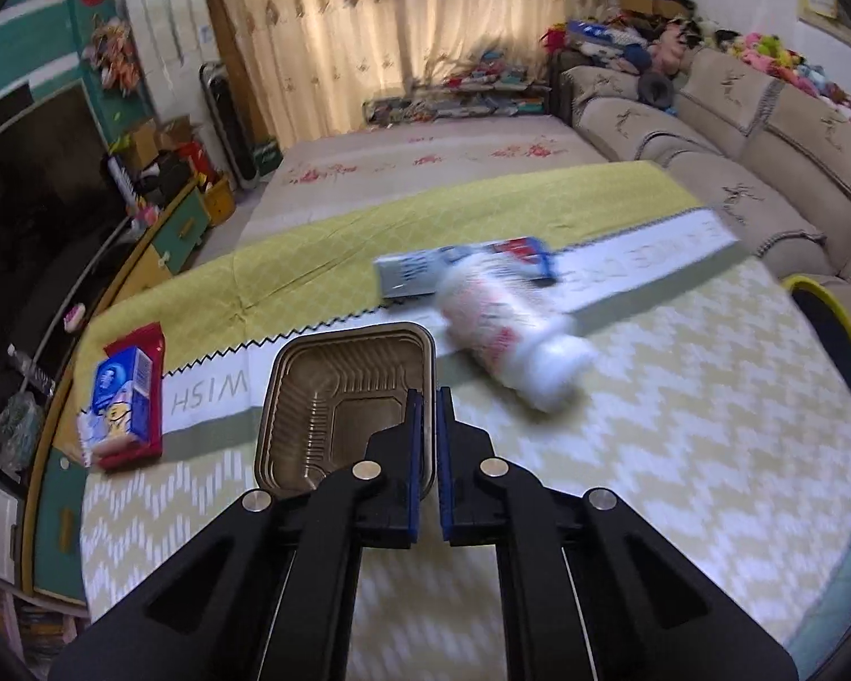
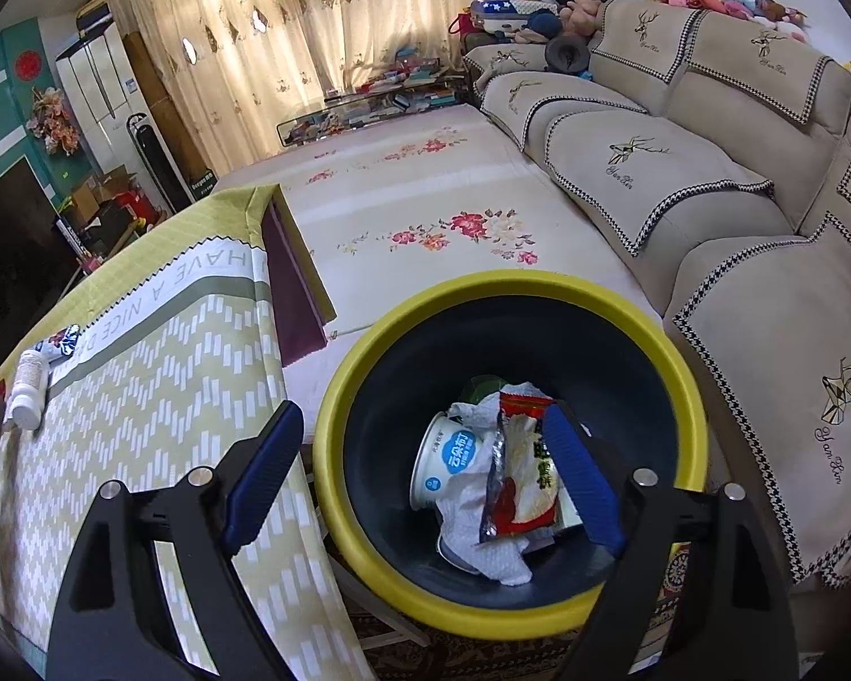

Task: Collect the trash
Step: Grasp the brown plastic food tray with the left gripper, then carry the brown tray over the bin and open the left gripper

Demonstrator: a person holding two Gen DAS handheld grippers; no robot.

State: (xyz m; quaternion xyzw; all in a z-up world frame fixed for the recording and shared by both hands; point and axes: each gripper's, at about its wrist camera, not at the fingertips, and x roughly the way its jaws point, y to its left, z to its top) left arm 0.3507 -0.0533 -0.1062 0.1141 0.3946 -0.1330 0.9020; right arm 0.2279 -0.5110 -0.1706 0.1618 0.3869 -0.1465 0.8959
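Observation:
My left gripper (image 1: 429, 397) is shut on the right rim of a brown plastic food tray (image 1: 335, 397) over the table. A white bottle (image 1: 510, 335) lies on its side just beyond it, with a blue and white wrapper (image 1: 459, 269) behind. A blue carton on a red packet (image 1: 127, 391) lies at the left. My right gripper (image 2: 420, 442) is open and empty above the yellow-rimmed bin (image 2: 539, 289). The bin holds a white cup (image 2: 448, 462), crumpled tissue (image 2: 482, 545) and a red snack wrapper (image 2: 519, 471). The bottle also shows in the right wrist view (image 2: 28, 389).
The table wears a yellow-green patterned cloth (image 1: 681, 454). The bin's rim (image 1: 839, 329) shows at the table's right edge. A beige sofa (image 2: 709, 181) runs along the right, past a flowered mat (image 2: 425, 198). A TV cabinet (image 1: 159, 238) stands at the left.

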